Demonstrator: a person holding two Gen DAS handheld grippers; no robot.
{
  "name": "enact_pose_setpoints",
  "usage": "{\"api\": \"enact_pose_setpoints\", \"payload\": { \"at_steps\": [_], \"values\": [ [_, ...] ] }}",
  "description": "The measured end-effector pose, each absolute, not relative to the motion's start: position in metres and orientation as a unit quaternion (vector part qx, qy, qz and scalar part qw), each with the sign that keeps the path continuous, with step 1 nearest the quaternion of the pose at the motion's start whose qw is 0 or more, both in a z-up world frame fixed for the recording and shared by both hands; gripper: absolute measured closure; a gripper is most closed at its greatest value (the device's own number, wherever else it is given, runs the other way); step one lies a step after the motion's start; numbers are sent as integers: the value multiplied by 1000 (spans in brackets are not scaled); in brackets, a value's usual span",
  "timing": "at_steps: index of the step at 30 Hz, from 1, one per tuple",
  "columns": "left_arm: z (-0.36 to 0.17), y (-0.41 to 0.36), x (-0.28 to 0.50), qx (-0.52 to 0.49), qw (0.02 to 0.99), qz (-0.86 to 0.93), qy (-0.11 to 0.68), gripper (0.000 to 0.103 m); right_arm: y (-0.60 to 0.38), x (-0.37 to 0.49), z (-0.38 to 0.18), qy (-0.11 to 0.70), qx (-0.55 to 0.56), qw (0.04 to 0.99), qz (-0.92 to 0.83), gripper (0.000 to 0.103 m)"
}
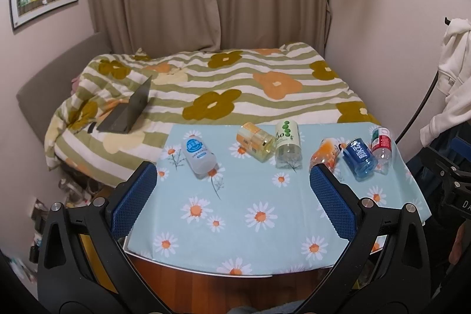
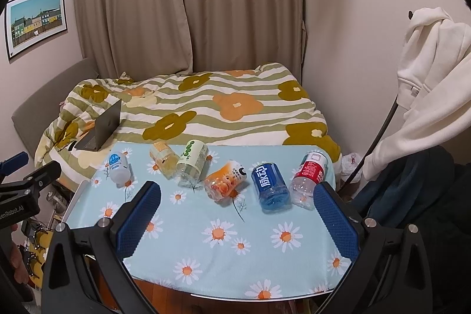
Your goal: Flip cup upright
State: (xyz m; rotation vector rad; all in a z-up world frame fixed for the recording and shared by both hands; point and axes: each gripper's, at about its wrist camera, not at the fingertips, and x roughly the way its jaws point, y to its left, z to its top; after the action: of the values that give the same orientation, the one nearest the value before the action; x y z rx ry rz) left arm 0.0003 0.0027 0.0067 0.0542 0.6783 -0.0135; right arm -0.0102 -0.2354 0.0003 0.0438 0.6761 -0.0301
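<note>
Several cups cut from plastic bottles lie on their sides in a row along the far part of a small table (image 1: 250, 225) covered in a daisy cloth. From left: a white-and-blue cup (image 1: 198, 156) (image 2: 119, 167), a yellow cup (image 1: 256, 141) (image 2: 164, 162), a green-label cup (image 1: 288, 144) (image 2: 190, 164), an orange cup (image 1: 325, 156) (image 2: 225, 180), a blue cup (image 1: 360, 158) (image 2: 269, 186) and a red-label cup (image 1: 381, 147) (image 2: 307, 180). My left gripper (image 1: 232, 181) hangs open over the near part of the table. My right gripper (image 2: 237, 199) is open too, in front of the orange and blue cups. Neither holds anything.
Behind the table is a bed (image 1: 235, 84) with a flowered quilt and an open laptop (image 1: 129, 111) on it. Curtains hang behind. A white garment (image 2: 432, 78) hangs on the right. The left gripper's body (image 2: 20, 196) shows at the left edge of the right wrist view.
</note>
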Motion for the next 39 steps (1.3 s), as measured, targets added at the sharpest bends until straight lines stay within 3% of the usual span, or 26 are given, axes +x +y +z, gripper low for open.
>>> {"api": "enact_pose_setpoints", "payload": {
  "at_steps": [39],
  "values": [
    [6,5,2,26,942,-6,334,0,-234,-10,-1,330,21,943,-16,0]
  ]
}}
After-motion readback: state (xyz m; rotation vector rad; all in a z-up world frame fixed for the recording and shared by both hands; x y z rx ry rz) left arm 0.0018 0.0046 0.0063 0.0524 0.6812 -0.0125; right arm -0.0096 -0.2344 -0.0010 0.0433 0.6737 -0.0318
